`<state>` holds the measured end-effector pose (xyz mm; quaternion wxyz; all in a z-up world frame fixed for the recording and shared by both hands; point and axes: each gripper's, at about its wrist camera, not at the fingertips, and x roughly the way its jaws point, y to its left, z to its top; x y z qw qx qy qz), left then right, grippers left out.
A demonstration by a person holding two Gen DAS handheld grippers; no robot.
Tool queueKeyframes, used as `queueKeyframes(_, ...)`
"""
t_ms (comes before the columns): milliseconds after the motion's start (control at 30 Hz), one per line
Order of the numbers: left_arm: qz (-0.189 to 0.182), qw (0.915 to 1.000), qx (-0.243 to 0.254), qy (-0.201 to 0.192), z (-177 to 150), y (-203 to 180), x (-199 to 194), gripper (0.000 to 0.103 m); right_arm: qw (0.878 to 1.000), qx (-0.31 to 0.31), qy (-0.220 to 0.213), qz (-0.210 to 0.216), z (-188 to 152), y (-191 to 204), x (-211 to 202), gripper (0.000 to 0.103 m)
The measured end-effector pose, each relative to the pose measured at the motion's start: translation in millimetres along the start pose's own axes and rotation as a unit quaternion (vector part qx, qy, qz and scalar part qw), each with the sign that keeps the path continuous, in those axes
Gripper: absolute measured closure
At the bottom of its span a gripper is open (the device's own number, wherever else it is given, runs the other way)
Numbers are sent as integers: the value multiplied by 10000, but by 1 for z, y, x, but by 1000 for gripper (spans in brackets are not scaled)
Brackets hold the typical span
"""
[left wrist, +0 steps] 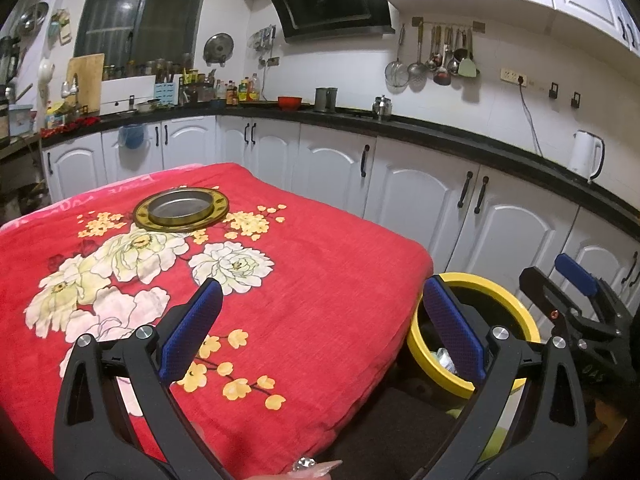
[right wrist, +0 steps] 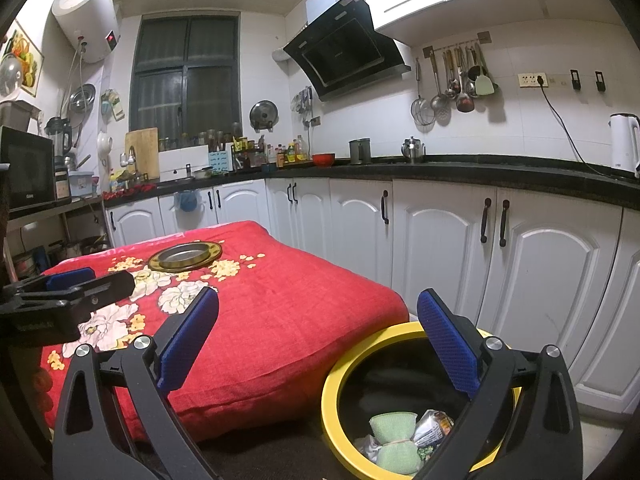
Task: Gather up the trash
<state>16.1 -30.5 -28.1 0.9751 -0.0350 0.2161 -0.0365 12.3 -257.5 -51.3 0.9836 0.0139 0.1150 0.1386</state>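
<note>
Your left gripper (left wrist: 322, 322) hung wide and empty over the red cloth (left wrist: 320, 280); metal dish (left wrist: 181, 209) sat at 11 o'clock, no litter visible. Your right gripper (right wrist: 318, 342), equally wide, hovered above the yellow bin (right wrist: 332, 412) at 5 o'clock, likely post-drop: the trash (right wrist: 394, 438) lay inside.

Yellow-rimmed bin (right wrist: 334, 408) on floor beside table, green bundle (right wrist: 394, 442) & wrapper (right wrist: 432, 428) inside
</note>
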Motion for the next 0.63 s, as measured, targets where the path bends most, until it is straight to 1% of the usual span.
queueKeyframes(100,-101,9999,-50,63,-1,-2,1,11,10000,12,-7,-1,0,0,0,6)
queueKeyframes(267,-145,9997,-150,113,1,1,2,11,10000,48,58,24,-2,-1,3,6)
queueKeyframes(367,-41,9992,-367,150,8,15,1,11,9998,40,150,147,-1,2,10,6)
queueKeyframes(433,283,9979,-554,198,22,36,-2,11,9989,-37,252,386,6,11,21,6)
queueKeyframes(500,635,9927,-1019,100,39,79,-13,11,9964,-203,346,747,17,33,35,6)
queueKeyframes(533,834,9897,-1160,56,44,99,-18,11,9946,-266,394,925,22,47,43,6)
queueKeyframes(567,1204,9840,-1315,13,49,128,-25,11,9902,-384,551,1223,29,71,56,6)
queueKeyframes(600,1506,9788,-1390,30,51,148,-29,11,9852,-490,704,1481,33,93,67,6)
queueKeyframes(633,1995,9673,-1563,114,51,182,-34,11,9763,-636,931,1847,37,127,82,6)
